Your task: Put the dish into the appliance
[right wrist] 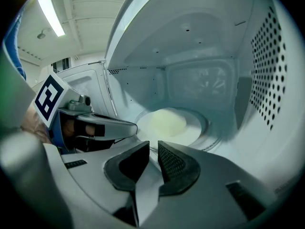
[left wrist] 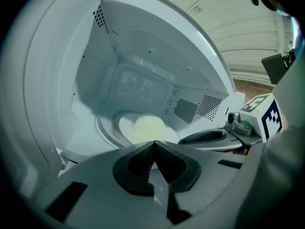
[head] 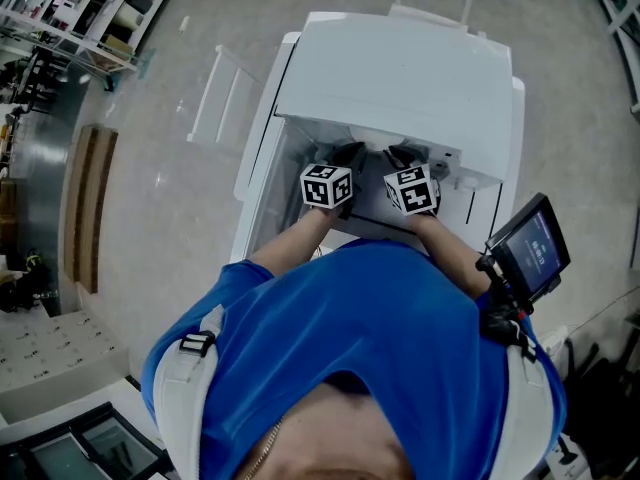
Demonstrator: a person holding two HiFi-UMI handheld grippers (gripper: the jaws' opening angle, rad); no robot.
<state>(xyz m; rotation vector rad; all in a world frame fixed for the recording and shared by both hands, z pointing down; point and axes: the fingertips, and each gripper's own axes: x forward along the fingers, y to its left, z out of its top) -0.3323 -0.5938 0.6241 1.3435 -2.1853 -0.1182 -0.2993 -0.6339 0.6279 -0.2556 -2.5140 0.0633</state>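
Note:
A white microwave (head: 400, 78) stands open in front of me. On its glass turntable (right wrist: 209, 128) lies the dish (right wrist: 167, 123), a white plate with a pale yellow mound (left wrist: 147, 127) on it. Both grippers reach into the oven's mouth, side by side, short of the dish. My left gripper (left wrist: 153, 142) is shut, tips together, with nothing in it. The jaws of my right gripper (right wrist: 153, 146) stand a narrow slot apart and hold nothing. In the head view the left gripper (head: 349, 154) and the right gripper (head: 400, 156) sit just inside the opening.
The oven door (head: 262, 138) hangs open at the left. Perforated vent panels (right wrist: 264, 66) line the cavity's right wall. A small screen on a mount (head: 530, 248) sticks out at my right. A white rack (head: 220, 93) stands on the floor at the left.

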